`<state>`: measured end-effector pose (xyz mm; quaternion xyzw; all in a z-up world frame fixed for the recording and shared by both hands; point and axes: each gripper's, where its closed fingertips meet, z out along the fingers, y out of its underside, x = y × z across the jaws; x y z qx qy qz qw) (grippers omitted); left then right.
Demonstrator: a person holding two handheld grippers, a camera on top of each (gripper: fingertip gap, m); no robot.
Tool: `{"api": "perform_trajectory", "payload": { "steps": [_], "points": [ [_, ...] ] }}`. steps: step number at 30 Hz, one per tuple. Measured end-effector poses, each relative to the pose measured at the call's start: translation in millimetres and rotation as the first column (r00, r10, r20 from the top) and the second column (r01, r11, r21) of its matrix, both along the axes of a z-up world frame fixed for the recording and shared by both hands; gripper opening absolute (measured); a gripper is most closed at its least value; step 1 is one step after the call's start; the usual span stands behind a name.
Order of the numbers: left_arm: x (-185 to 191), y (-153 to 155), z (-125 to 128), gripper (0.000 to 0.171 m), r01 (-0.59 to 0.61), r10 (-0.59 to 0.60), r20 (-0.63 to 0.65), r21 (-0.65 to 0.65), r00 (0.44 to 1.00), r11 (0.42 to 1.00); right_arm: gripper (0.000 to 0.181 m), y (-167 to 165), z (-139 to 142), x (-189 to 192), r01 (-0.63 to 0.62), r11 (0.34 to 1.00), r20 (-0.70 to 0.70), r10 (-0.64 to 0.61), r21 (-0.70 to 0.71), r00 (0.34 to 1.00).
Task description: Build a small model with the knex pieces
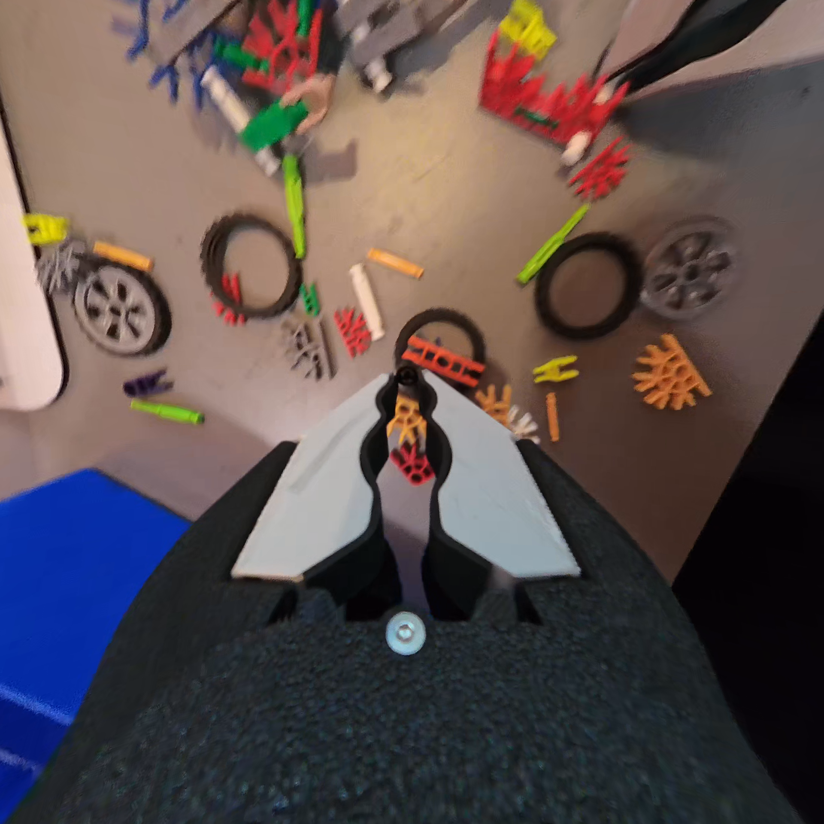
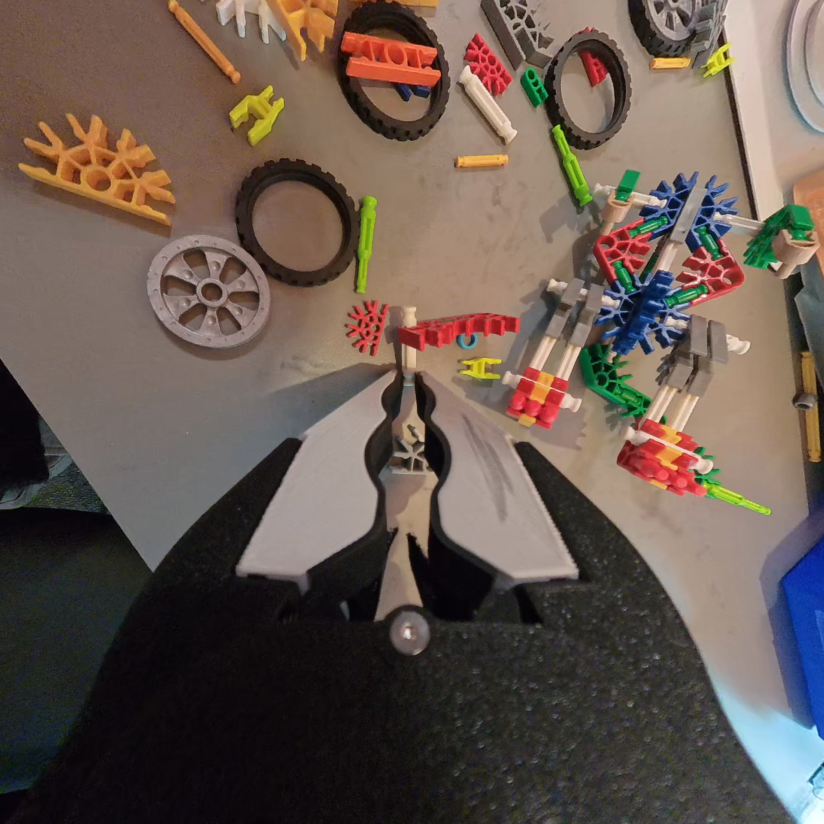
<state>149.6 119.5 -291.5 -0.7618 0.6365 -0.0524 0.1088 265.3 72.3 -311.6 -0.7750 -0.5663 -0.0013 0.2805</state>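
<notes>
My left gripper (image 1: 406, 379) is shut on a small black round piece (image 1: 405, 373) at its very tips, above the grey table (image 1: 423, 178). This view is blurred. Just beyond lies an orange-red connector (image 1: 441, 362) across a black tyre (image 1: 439, 319). A yellow connector (image 1: 406, 421) and a red one (image 1: 412, 463) lie on the table under the fingers. My right gripper (image 2: 408, 380) is shut on the lower end of a white rod (image 2: 408, 343). A long red connector (image 2: 459, 330) sits on that rod. A small blue ring (image 2: 467, 342) and a red snowflake connector (image 2: 368, 327) are beside it.
A built model of blue, red, green and white pieces (image 2: 660, 290) lies to the right. Black tyres (image 2: 296, 223), a grey wheel hub (image 2: 208, 292), and loose rods and connectors are scattered about. A blue box (image 1: 67, 579) stands at the lower left. The table edge (image 2: 89, 468) runs diagonally at the left. Across from one pair of fingers to the other is roughly 12 cm. The grey wheel hub (image 2: 208, 292) lies around 8 cm away from my right fingertips.
</notes>
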Motion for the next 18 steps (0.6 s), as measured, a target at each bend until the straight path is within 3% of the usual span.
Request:
{"api": "perform_trajectory", "payload": {
  "steps": [4, 8, 13, 18],
  "points": [
    [38, -26, -6, 0.007, 0.129, -0.127, 0.035, -0.039, 0.991, 0.991, 0.005, 0, 0, 0, 0.014, 1.0, -0.011, -0.015, -0.016, 1.0],
    [56, -32, -15, 0.007, 0.198, -0.198, 0.008, -0.03, 0.98, 0.98, 0.005, 0, 0, 0, 0.024, 1.0, -0.015, -0.024, -0.015, 1.0],
    [68, -38, -23, 0.008, 0.214, -0.213, 0.024, -0.073, 0.977, 0.974, 0.005, 0, 0, 1, 0.036, 0.999, -0.03, -0.037, -0.014, 0.999],
    [74, -41, -13, 0.015, 0.184, -0.17, 0.122, -0.116, 0.978, 0.976, 0.005, 0, 0, 1, 0.044, 0.999, -0.04, -0.045, -0.015, 0.998]
  ]
}}
